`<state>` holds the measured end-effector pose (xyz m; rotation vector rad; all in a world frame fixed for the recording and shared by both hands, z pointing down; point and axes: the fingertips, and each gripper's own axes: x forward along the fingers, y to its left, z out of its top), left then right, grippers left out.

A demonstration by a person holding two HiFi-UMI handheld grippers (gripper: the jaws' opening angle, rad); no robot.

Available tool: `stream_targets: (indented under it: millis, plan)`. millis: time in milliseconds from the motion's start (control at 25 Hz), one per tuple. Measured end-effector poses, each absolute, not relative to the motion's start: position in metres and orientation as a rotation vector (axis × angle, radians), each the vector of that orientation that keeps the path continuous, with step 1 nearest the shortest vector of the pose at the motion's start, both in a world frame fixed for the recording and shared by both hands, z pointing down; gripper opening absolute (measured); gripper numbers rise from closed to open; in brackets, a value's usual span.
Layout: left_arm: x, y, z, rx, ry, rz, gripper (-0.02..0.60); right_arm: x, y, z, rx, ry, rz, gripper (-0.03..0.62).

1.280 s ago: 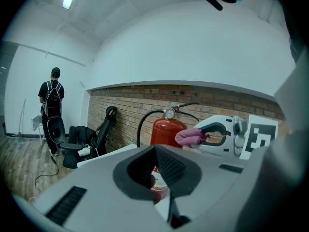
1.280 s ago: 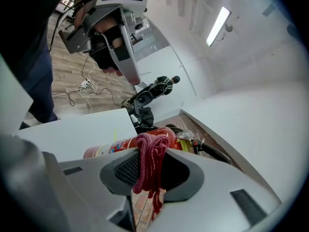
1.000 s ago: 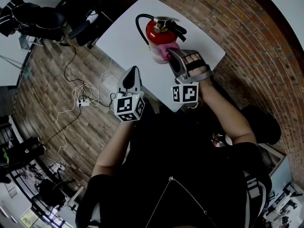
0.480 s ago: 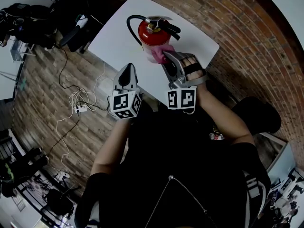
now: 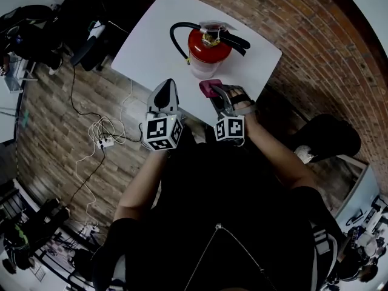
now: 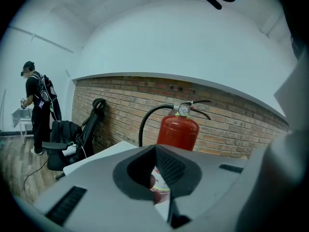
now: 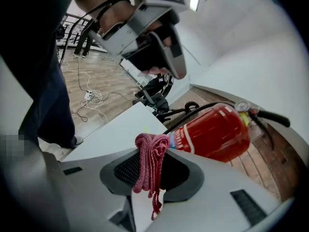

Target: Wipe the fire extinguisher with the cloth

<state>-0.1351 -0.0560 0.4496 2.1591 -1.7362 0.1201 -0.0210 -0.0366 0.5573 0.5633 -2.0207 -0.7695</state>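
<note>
— Cloth point(image 7: 150, 158) position first; where does it sit?

— Pinched in the right gripper point(image 5: 213, 90); the jaws clamp a bunched pink fold, with a loose strand hanging below. It is held near the fire extinguisher point(image 5: 207, 48), and in the head view the two do not touch.

— And the extinguisher itself?

— Upright toward the middle of the white table point(image 5: 151, 35); its black hose point(image 5: 177, 36) curls out on one side, and the lever point(image 5: 235, 40) points the other way.

— Left gripper point(image 5: 165, 87)?

— Jaws together on nothing; it hovers by the table's near edge, apart from the cylinder.

— So how should the wipe go?

— My judgement: press the cloth flat against the red wall and stroke along it with light pressure. Only a narrow wad sticks out past the jaws, so a steep angle could let the hard tips scrape the paint. The cylinder stands free, so a sideways push may slide or tip it; the left gripper could brace the opposite side. Keep the strokes clear of the hose and lever.
</note>
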Motion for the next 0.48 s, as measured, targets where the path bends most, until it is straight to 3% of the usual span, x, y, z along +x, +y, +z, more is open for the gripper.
stream_targets:
  millis: [480]
  plan:
    - [-0.167,-0.061,0.469,2.232,-1.555,0.220,0.008,-0.035,-0.056,0.727,0.523,-1.865,-0.670,0.118]
